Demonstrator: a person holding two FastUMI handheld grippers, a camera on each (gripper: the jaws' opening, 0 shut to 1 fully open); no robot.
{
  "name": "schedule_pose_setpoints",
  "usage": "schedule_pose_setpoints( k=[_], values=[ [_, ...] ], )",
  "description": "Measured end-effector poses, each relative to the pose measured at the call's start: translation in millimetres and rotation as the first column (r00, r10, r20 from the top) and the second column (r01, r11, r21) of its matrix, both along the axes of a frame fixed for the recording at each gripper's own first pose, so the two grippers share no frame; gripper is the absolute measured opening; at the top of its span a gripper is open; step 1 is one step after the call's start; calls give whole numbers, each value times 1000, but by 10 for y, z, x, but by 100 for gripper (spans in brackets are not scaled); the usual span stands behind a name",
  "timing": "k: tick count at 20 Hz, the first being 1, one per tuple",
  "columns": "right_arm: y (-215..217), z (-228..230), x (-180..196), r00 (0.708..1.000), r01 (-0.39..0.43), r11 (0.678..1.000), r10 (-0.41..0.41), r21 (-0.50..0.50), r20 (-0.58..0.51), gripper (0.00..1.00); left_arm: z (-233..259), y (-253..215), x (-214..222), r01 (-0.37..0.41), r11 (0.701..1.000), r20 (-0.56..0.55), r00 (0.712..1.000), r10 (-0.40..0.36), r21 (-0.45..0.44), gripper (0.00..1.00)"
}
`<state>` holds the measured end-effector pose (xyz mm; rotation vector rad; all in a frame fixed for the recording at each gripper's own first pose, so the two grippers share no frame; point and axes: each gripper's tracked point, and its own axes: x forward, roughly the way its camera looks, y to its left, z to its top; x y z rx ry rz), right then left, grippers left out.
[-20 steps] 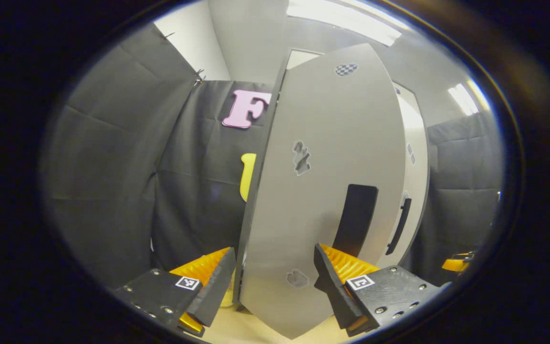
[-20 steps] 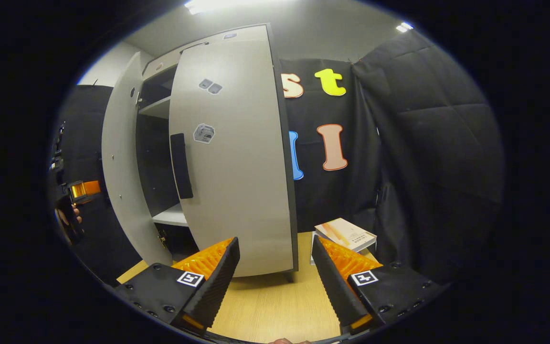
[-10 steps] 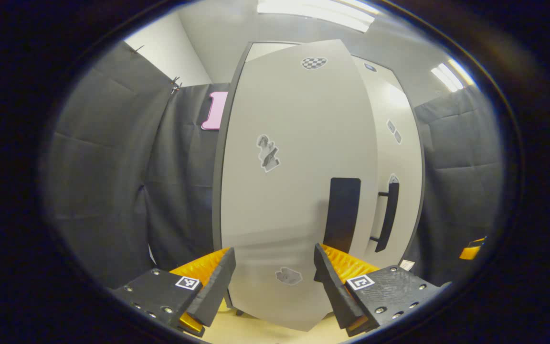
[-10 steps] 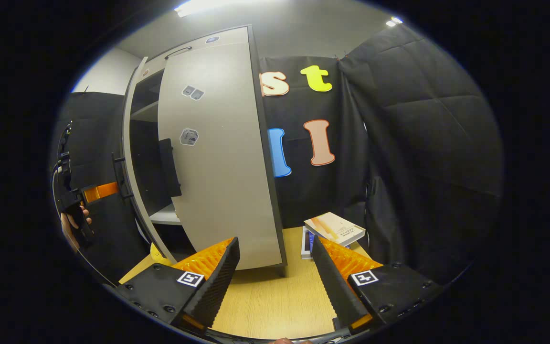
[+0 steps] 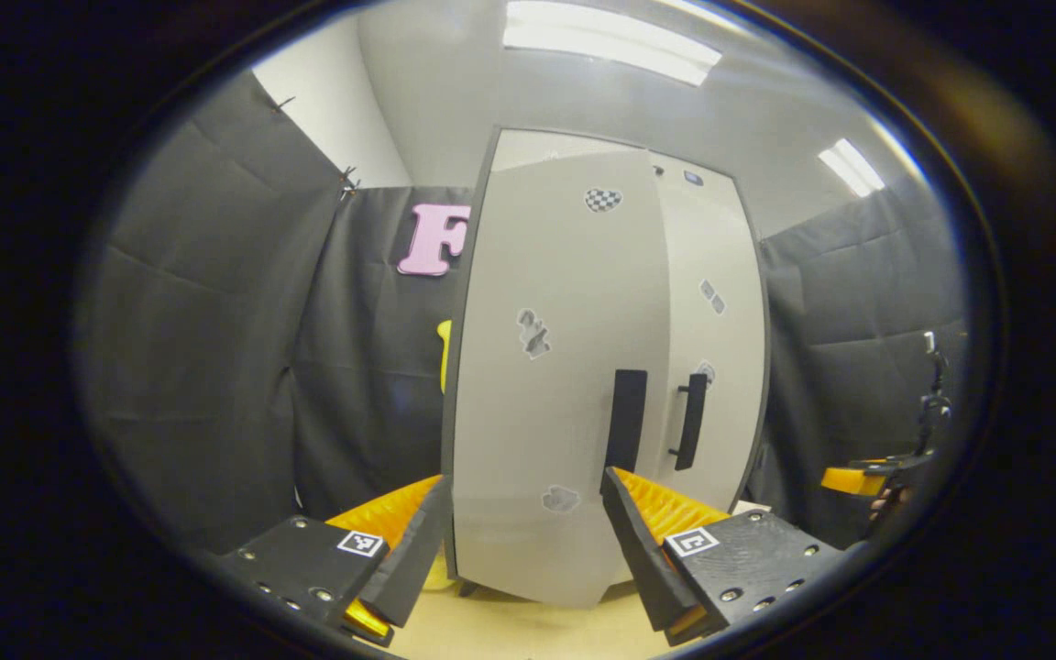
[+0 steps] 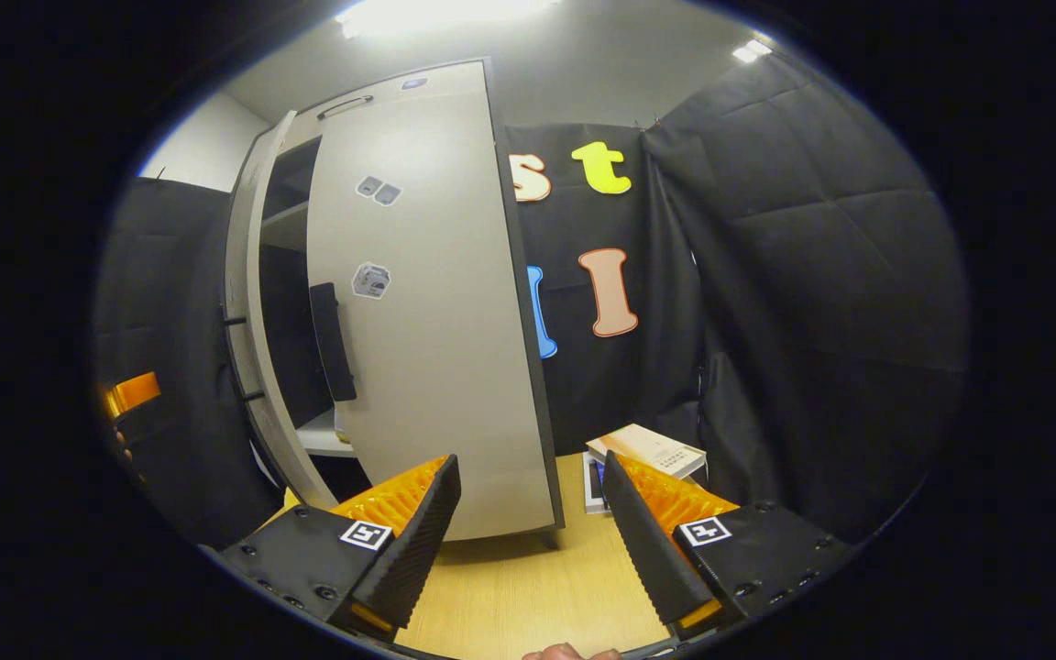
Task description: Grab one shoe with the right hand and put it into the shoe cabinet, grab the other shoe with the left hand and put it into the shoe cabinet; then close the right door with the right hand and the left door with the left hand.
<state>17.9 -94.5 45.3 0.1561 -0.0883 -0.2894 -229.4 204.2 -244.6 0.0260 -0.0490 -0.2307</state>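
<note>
The shoe cabinet has two pale grey doors. In the left gripper view the left door [image 5: 546, 367] stands almost flush with the cabinet, its black handle [image 5: 624, 417] just above my open left gripper [image 5: 523, 532], which is a little way back from it. The right door [image 5: 716, 367] carries a black bar handle [image 5: 691, 420]. In the right gripper view the right door [image 6: 436, 321] stands ajar, and a dark gap beside its handle [image 6: 331, 341] shows a white shelf [image 6: 317, 435]. My right gripper [image 6: 533, 532] is open and empty, in front of that door's lower edge.
Books [image 6: 647, 451] lie stacked on the wooden floor [image 6: 528, 587] to the right of the cabinet. Black cloth walls close in on both sides. The left gripper [image 6: 129, 394] shows at the far left edge, and the right gripper [image 5: 858, 478] at the far right edge.
The left door has swung from wide open to nearly shut, and my left gripper has drawn back from it. The right gripper has shifted only slightly.
</note>
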Motion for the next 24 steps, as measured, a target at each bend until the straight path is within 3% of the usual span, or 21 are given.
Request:
schedule_pose_setpoints(
  k=[4, 7, 11, 12, 13, 15, 17, 24],
  values=[
    [188, -200, 40, 999, 29, 999, -30, -15, -38, 98, -56, 225, -427, -8, 1000, 24, 1000, 8, 8, 93],
    [345, -347, 77, 996, 6, 1000, -8, -25, -93, 98, -181, 375, -639, -67, 996, 24, 998, 65, 67, 94],
    [527, -394, 106, 994, -20, 1000, 17, -21, -108, 92, -433, 377, -804, -75, 996, -20, 997, 76, 48, 93],
    [572, -405, 115, 994, -32, 999, 30, -20, -110, 98, -466, 381, -829, -78, 996, -27, 996, 79, 44, 94],
    [596, -404, 125, 993, -43, 999, 39, -28, -114, 93, -494, 386, -847, -81, 996, -31, 996, 82, 44, 94],
    [647, -408, 154, 989, -73, 996, 66, -49, -130, 92, -503, 397, -874, -86, 995, -27, 996, 87, 50, 93],
    [662, -399, 164, 988, -85, 995, 78, -51, -133, 98, -540, 411, -871, -95, 994, -30, 995, 96, 51, 95],
    [618, -375, 188, 989, -83, 995, 76, -51, -126, 98, -694, 476, -818, -131, 991, -67, 989, 133, 39, 93]
  ],
)
